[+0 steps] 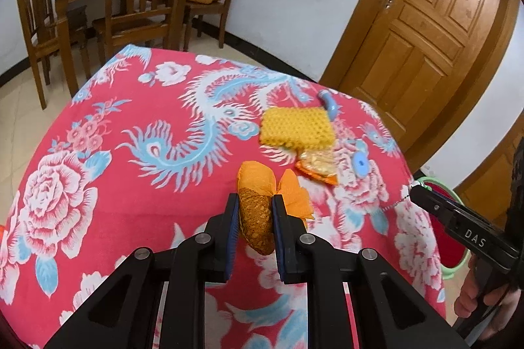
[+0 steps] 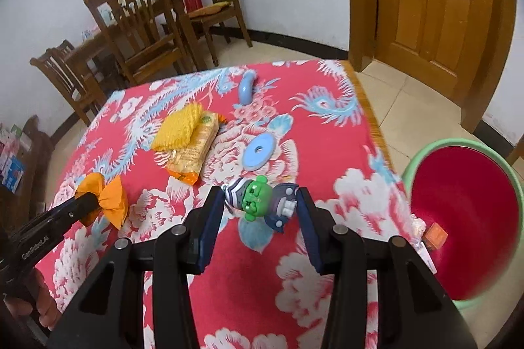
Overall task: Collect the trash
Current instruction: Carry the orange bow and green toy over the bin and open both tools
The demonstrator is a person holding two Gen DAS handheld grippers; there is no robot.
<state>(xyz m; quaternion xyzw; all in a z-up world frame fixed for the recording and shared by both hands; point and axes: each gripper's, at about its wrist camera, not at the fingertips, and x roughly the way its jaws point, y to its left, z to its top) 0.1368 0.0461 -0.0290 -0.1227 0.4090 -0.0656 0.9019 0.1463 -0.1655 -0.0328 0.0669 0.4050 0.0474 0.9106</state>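
Observation:
My left gripper (image 1: 253,201) is shut on a crumpled orange wrapper (image 1: 253,182), whose two ends flare out past the fingertips. The right wrist view shows that same gripper (image 2: 88,201) at the left, holding the orange wrapper (image 2: 113,201) just above the cloth. My right gripper (image 2: 260,195) is shut on a small green-headed toy figure (image 2: 258,200), which spans the gap between both pads above the table. A yellow foam net (image 2: 178,128) lies on an orange-and-yellow snack packet (image 2: 193,154) in the middle of the table.
A red floral cloth (image 2: 327,136) covers the table. On it lie a blue ring disc (image 2: 258,151) and a curved blue piece (image 2: 245,88). A red basin with a green rim (image 2: 465,218) stands on the floor at the right, with scraps inside. Wooden chairs (image 1: 144,5) and a door (image 1: 425,21) stand behind.

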